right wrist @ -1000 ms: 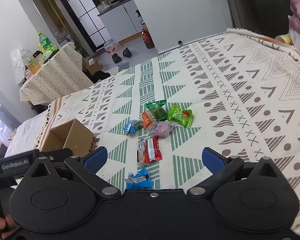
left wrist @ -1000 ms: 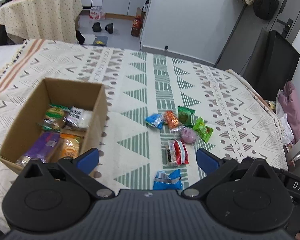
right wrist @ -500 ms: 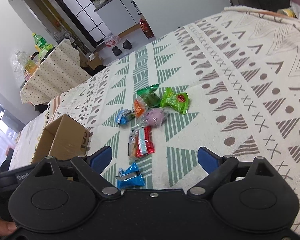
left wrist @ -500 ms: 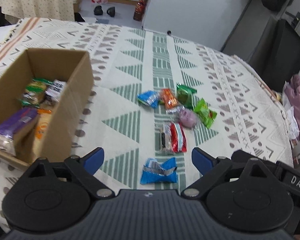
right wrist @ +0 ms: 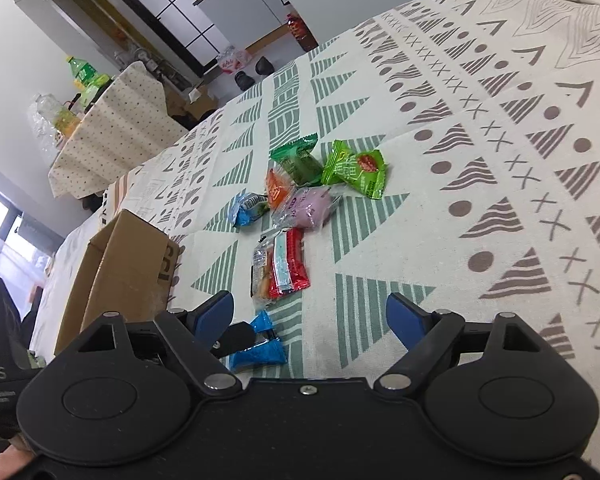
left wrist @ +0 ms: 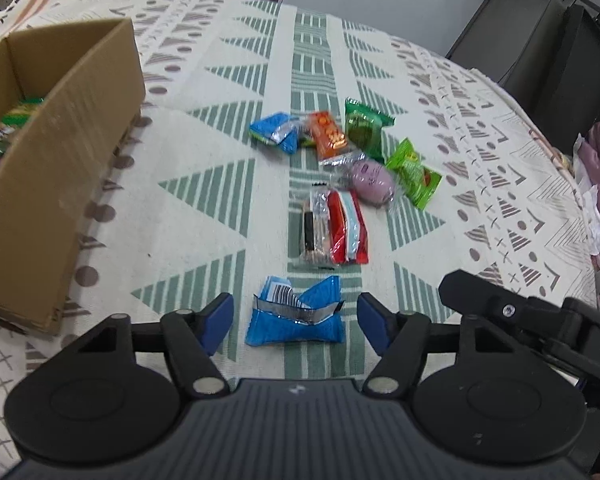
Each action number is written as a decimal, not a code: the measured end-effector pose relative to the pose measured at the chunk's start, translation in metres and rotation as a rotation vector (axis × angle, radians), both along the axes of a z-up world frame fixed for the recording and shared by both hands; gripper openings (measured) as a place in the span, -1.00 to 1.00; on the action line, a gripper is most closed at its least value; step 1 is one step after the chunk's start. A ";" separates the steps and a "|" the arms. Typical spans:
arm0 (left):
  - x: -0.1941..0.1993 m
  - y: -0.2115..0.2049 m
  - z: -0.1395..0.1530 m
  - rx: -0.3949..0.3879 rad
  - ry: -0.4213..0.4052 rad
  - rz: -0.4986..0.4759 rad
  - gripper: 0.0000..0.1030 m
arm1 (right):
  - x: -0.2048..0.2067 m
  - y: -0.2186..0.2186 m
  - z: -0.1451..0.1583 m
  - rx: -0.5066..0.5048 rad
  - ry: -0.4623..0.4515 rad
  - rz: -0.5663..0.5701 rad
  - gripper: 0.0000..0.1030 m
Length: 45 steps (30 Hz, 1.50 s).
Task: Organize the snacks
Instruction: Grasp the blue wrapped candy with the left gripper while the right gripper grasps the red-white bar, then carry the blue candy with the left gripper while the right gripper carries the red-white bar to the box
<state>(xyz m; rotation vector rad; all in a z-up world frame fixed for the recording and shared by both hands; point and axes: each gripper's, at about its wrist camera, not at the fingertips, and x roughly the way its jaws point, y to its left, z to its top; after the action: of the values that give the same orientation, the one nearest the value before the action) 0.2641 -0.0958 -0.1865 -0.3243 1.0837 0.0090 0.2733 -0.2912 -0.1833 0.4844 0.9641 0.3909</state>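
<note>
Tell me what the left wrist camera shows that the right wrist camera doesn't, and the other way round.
Only the left wrist view shows inside the cardboard box, where green packets lie, and the blue snack packet sitting between the open left gripper fingers. Only the right wrist view shows the drink bottles on the side table, and the open right gripper over bare cloth. Both show the box, the red packet, the pink snack and the green packets on the patterned cloth.
</note>
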 end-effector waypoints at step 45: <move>0.019 0.050 -0.012 0.025 -0.040 0.085 -0.40 | 0.043 0.089 -0.026 -0.340 -0.126 0.135 -0.39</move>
<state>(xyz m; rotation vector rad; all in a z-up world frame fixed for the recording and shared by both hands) 0.2829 -0.0463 -0.1983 -0.3461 1.0290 0.0913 0.3160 -0.2022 -0.2097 0.0849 0.9207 0.3648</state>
